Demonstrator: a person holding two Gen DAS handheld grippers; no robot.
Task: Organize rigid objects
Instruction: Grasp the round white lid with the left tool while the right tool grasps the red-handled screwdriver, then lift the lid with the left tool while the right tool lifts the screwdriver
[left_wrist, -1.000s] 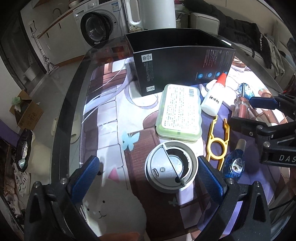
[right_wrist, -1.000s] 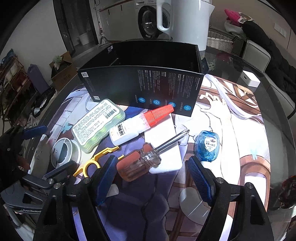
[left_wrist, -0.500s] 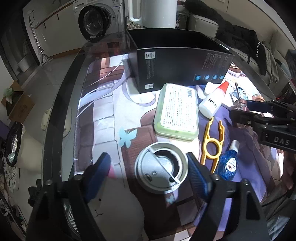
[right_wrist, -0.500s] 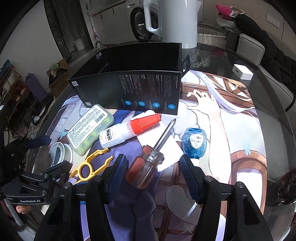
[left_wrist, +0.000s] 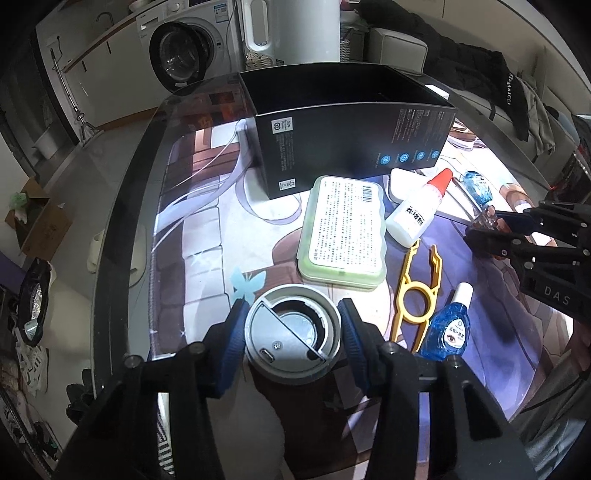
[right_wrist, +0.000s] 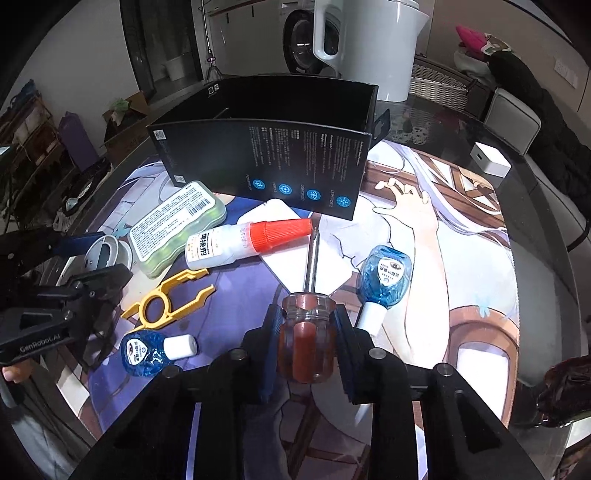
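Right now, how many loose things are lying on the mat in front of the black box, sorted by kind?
Blue dropper bottles: 2
Glue bottle: 1
Screwdriver: 1
Green case: 1
Yellow plastic tool: 1
Grey round lid: 1
White flat pad: 1
Total: 8

Both claws have closed in on their targets

A second ago your left claw (left_wrist: 291, 334) stood wide open around the grey round lid (left_wrist: 293, 330); now its blue pads (left_wrist: 233, 341) sit right against the lid's sides, jaws closing. Your right claw (right_wrist: 306, 332) was open with the screwdriver (right_wrist: 307, 317) lying slanted between its fingers; now the pads flank the amber handle, closing on it, and the shaft points straight away from the claw.
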